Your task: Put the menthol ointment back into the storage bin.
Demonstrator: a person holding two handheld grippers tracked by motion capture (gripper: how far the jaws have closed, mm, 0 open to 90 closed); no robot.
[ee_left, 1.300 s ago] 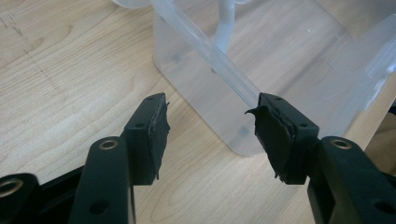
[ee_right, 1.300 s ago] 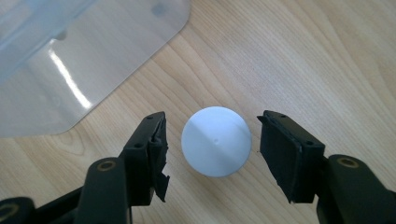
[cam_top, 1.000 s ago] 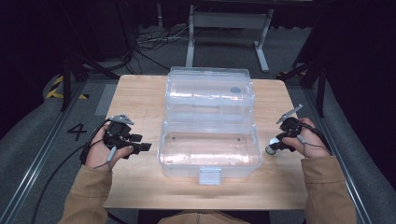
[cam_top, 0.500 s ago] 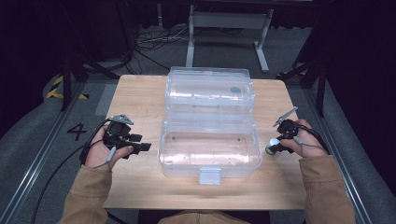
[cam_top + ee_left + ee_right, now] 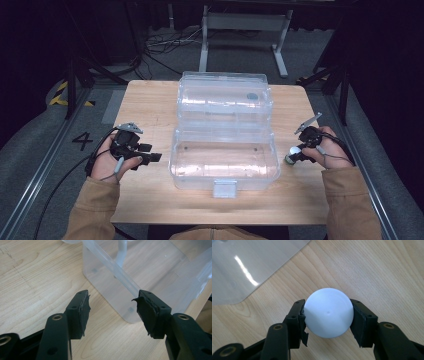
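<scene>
One small white ball (image 5: 328, 316) sits clamped between the jaws of the right gripper (image 5: 328, 317), just above the wooden desk (image 5: 150, 105) near its right edge, beside the clear plastic hinged box (image 5: 225, 160) that lies open at the middle. Over the last second this gripper has drifted slightly toward the box, which suggests the ball is being carried to the open tray. Near the desk's left edge, the left gripper (image 5: 111, 307) has hardly moved, jaws apart and empty, aimed at the box's near corner.

Digit "4" (image 5: 81, 140) marked on grey floor left of table.
</scene>
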